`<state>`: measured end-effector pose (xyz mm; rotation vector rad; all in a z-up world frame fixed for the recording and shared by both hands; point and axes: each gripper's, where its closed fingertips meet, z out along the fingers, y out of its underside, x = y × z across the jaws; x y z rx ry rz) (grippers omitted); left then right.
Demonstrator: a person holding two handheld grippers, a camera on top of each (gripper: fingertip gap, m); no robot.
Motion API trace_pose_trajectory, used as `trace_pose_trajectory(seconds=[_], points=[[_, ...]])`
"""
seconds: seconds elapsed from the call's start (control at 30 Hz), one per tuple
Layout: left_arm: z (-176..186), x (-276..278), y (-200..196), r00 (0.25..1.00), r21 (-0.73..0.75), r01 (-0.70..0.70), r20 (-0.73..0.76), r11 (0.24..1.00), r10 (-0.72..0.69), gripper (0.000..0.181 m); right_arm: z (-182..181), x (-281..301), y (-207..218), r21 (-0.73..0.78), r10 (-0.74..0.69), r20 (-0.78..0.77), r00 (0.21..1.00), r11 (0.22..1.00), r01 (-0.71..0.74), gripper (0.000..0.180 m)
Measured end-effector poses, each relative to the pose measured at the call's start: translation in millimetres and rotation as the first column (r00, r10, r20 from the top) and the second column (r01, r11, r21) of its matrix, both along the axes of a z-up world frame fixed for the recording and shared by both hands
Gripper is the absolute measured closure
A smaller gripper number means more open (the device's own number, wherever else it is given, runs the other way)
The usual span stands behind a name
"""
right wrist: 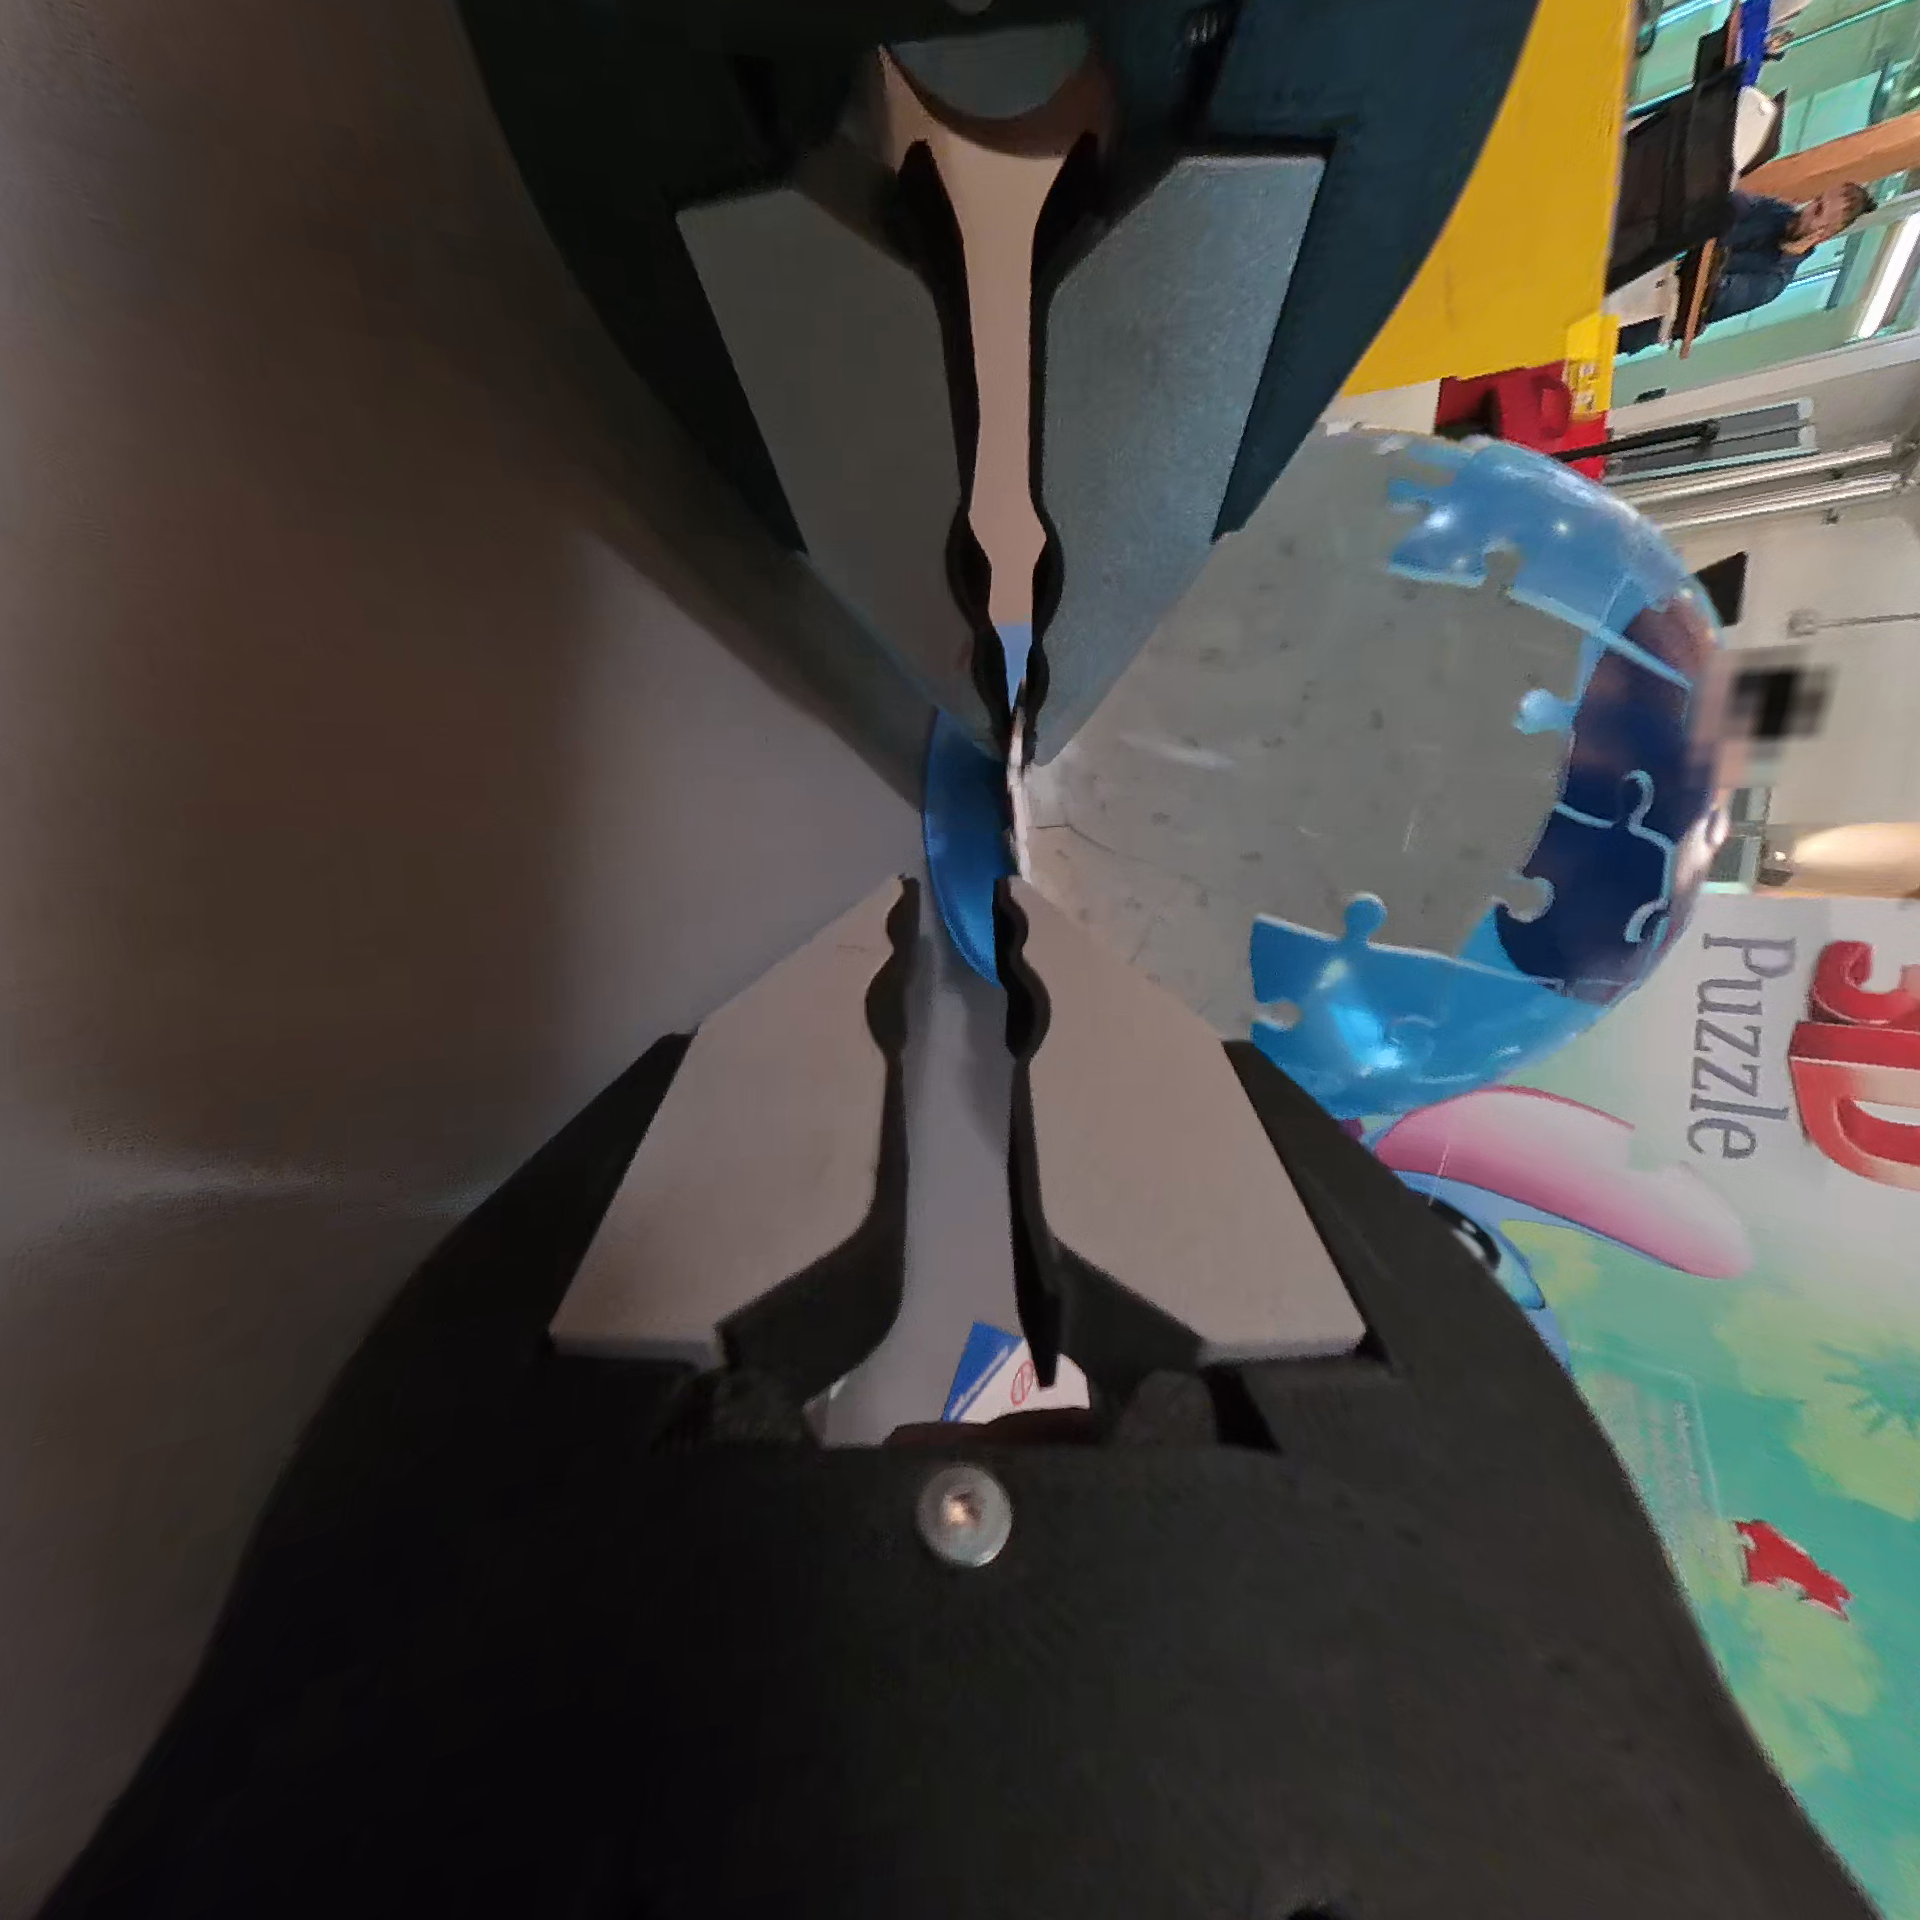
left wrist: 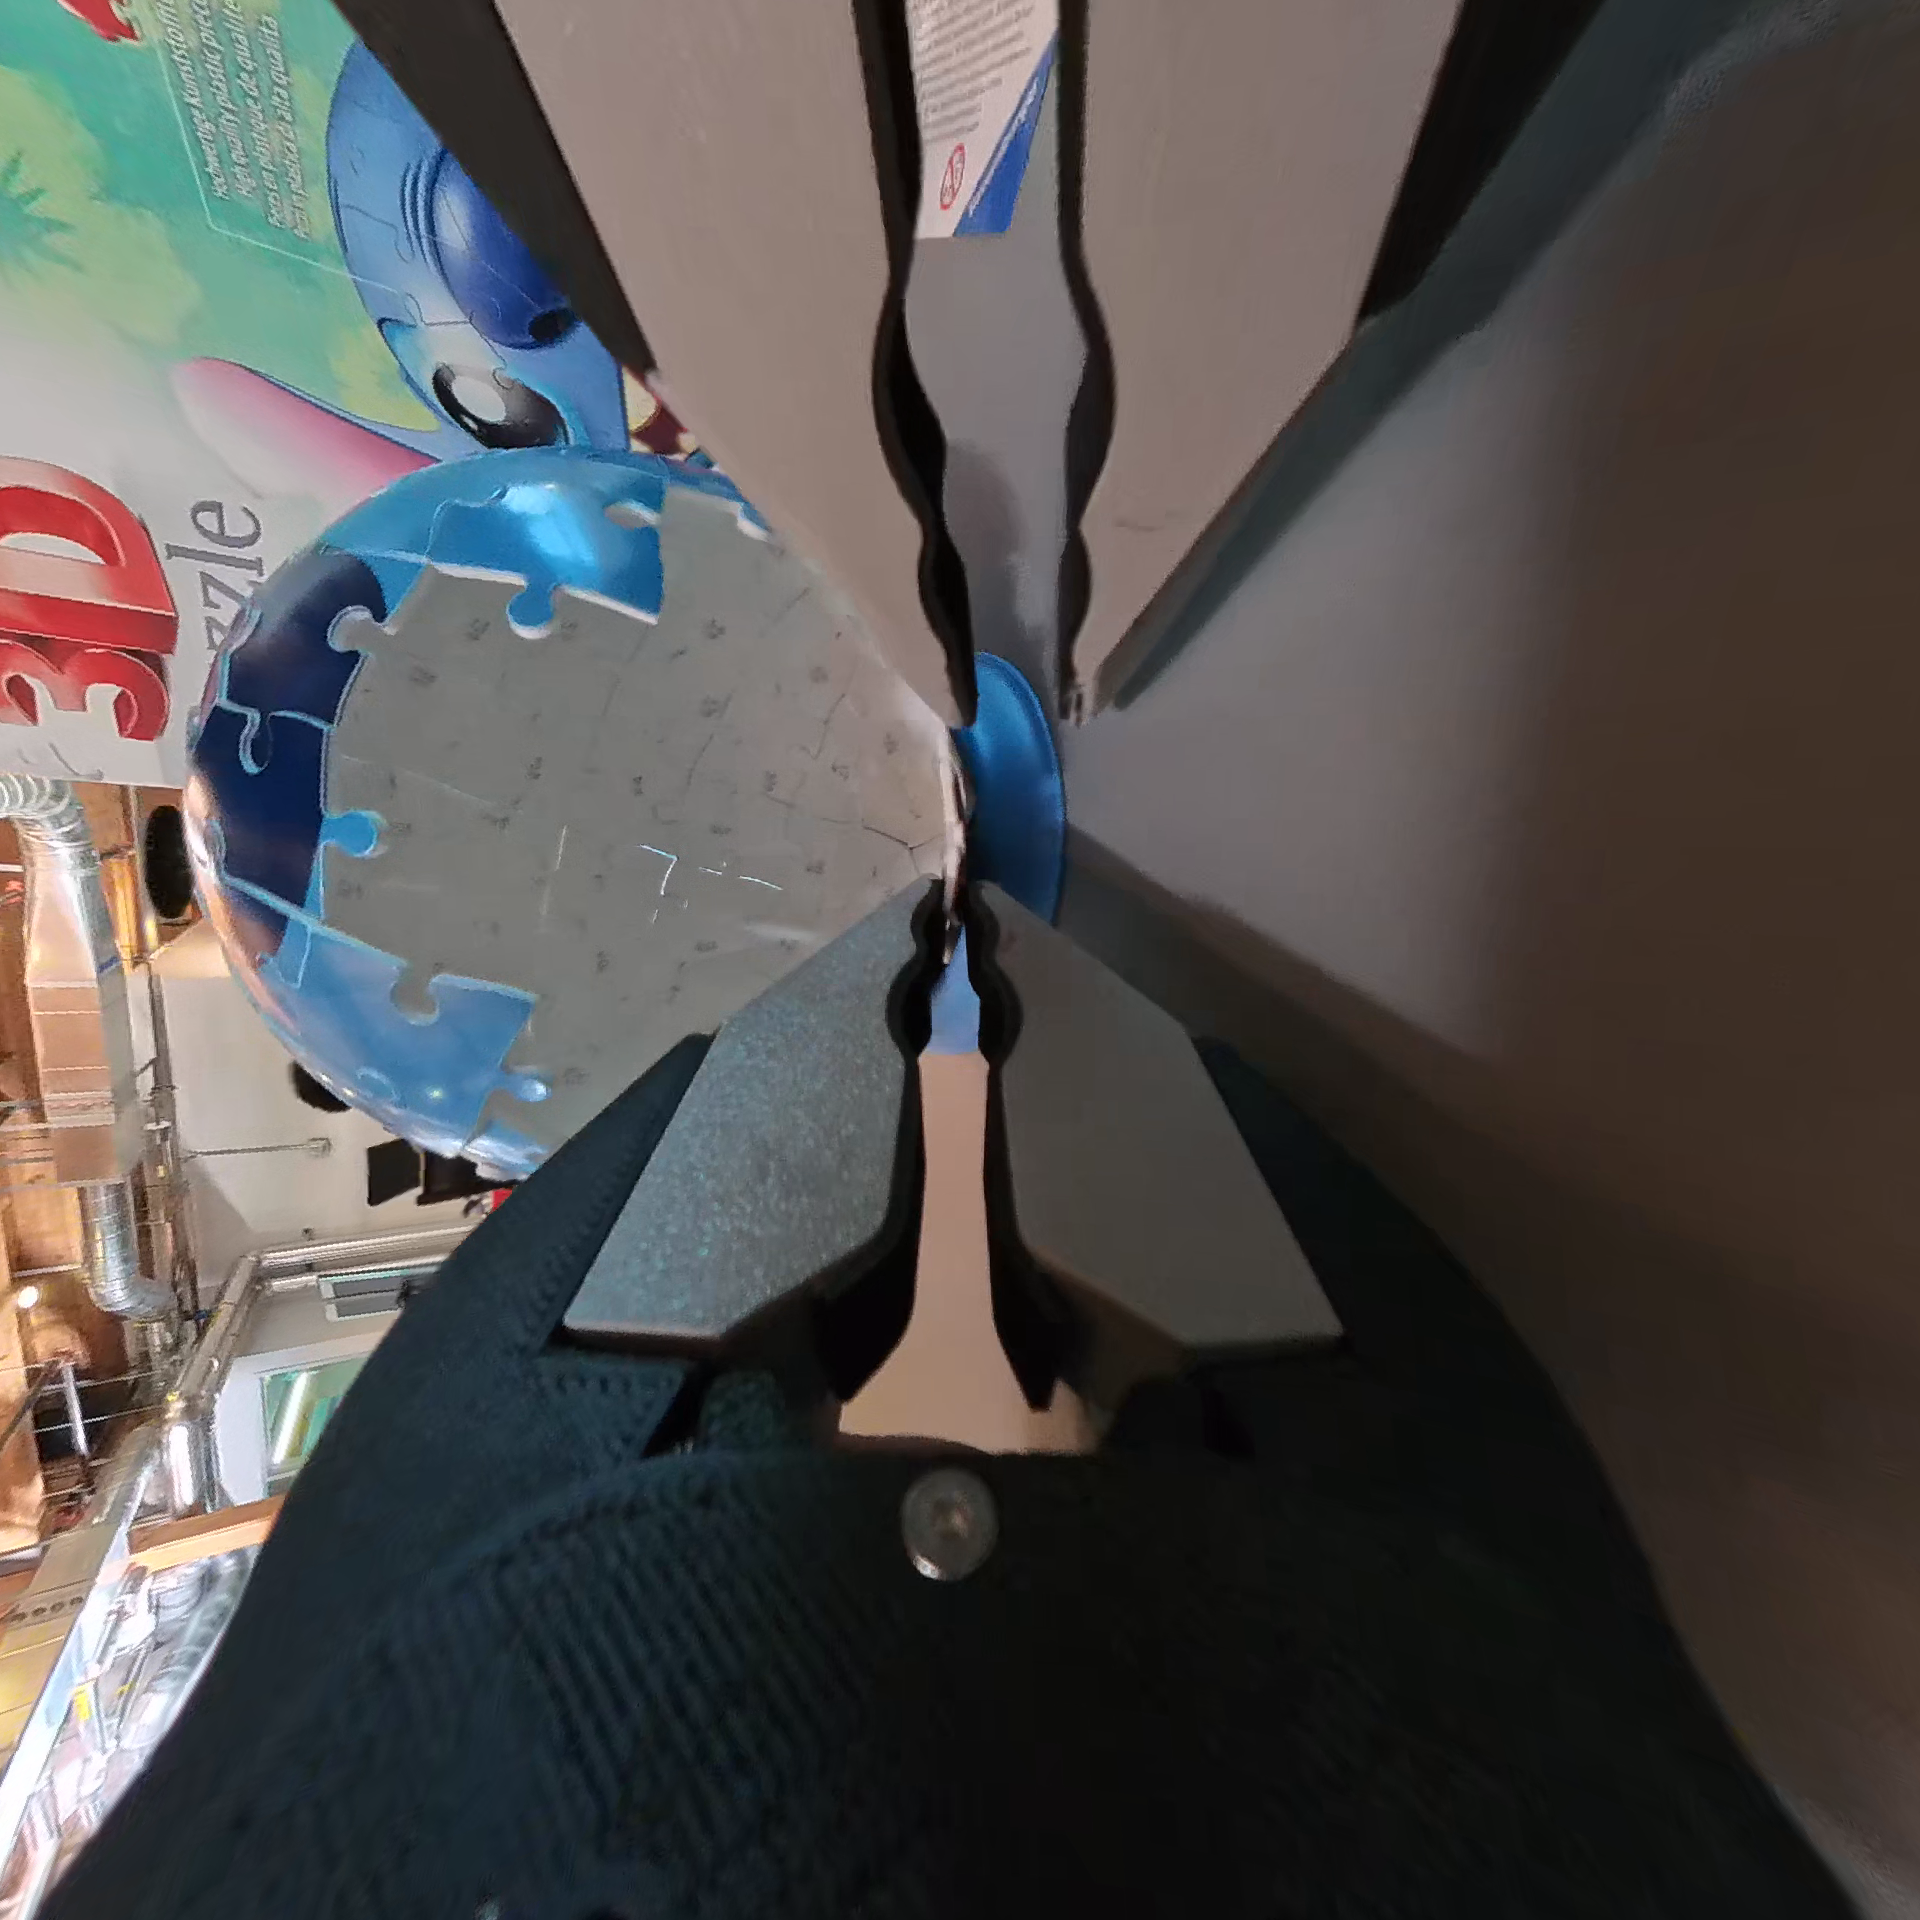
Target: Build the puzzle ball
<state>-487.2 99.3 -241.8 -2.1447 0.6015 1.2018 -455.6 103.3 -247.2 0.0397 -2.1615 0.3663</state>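
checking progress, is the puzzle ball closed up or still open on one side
Still open: the puzzle ball is a partial shell; its grey inner surface faces the camera, with only a jagged rim of blue pieces around it.

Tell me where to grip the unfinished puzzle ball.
Grip the puzzle ball by its open edge, one finger inside the grey hollow, one on the blue outside. The shell is thin there, and the round outside looks likely to slip. Both grippers meet there now.

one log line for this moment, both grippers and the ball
left gripper: shut on puzzle ball rim | right gripper: shut on same rim | ball: part-built, open | box: behind
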Motion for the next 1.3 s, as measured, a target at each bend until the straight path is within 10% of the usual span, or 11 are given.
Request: trace_pose_trajectory(seconds=[0.63,0.9,1.07,1.3], points=[[12.5,11.1,-29.2,0.998,0.053,0.027,0.049,0.998,-0.03,0.157,-3.2,4.0,-8.7,-0.063,0.037,0.039,0.999,0.997,-0.035,0.155],[54.7,19.0,-69.1,0.848,0.257,-0.04,0.52,0.965,-0.103,0.142,19.9,21.3,-10.2,-0.291,0.061,0.148,0.987,0.957,-0.015,0.161],[60.0,-5.9,-95.1,0.586,0.285,-0.218,0.803,0.933,-0.108,0.115,53.2,37.0,15.4,-0.609,0.104,0.329,0.938,0.783,0.127,0.143],[90.4,-43.0,-69.8,0.289,0.378,-0.328,0.913,0.866,-0.289,0.113,95.4,5.1,57.1,-0.824,0.241,0.558,0.794,0.275,0.495,0.124]])
